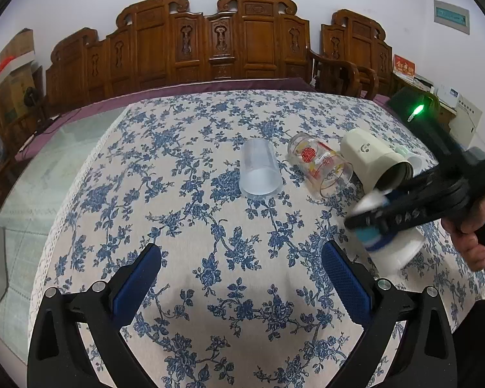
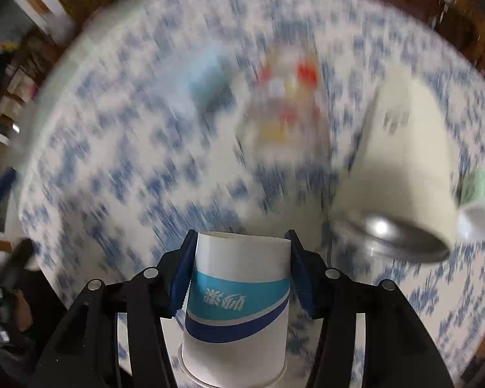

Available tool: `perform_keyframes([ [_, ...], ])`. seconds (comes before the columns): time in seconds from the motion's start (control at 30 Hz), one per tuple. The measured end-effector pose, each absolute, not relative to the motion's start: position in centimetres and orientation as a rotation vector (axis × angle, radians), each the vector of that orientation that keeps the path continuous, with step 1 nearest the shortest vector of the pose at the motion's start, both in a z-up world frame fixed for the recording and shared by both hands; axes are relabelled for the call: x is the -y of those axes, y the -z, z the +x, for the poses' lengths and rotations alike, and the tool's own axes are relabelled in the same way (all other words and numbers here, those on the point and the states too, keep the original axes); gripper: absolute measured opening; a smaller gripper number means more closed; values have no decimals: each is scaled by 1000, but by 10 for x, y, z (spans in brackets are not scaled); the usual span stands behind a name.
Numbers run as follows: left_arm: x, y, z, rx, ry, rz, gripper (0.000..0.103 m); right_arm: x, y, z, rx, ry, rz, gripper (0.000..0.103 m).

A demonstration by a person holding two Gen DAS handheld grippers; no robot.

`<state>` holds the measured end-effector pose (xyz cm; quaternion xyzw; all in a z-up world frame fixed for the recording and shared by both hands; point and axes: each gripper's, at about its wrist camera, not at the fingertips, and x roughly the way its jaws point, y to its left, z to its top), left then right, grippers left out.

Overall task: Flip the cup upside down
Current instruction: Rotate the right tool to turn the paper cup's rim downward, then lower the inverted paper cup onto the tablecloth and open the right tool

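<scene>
Blue-padded fingers of the left hand-held gripper (image 1: 241,260) fill the near edge of the left wrist view, spread wide with nothing between them, hovering over the blue-flowered cloth of the worktop (image 1: 190,213).

Going left to right across the middle of the worktop, a frosted clear plastic tumbler (image 1: 259,169) lies on its side, then a clear glass with red and gold print (image 1: 320,165) also on its side, then a cream cylindrical mug with a dark metal-lined mouth (image 1: 373,158), tipped over with its mouth toward the near right. Behind that mug, a small white and green cup (image 1: 410,158) shows only in part.

Near the right edge, the right hand-held gripper (image 1: 370,218) is clamped on the white paper cup with teal and navy bands (image 1: 384,242), so this arm alone has the task's thing; the left one is well apart from it.

In the right wrist view the paper cup (image 2: 239,304) sits between the pads of the right hand-held gripper (image 2: 241,271), long axis pointing away from the camera, closed base far, rim near, print upside down. My reading is that the turn is under way, and what is left is lowering it rim-first onto the worktop (image 2: 113,148).

That view gives the grip but smears the surroundings; the left wrist view places the cup low over the right edge, though blurred.
</scene>
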<state>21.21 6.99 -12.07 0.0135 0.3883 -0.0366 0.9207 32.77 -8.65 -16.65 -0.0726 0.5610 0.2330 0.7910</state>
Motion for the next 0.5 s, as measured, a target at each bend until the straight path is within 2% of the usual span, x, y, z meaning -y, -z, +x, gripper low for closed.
perform_keyframes([
  [0.2, -68, 121, 212, -800, 74, 33, 95, 105, 155, 296, -863, -429, -105, 57],
  [0.5, -66, 122, 211, -798, 67, 41, 95, 103, 171, 241, -649, -327, -270, 57],
])
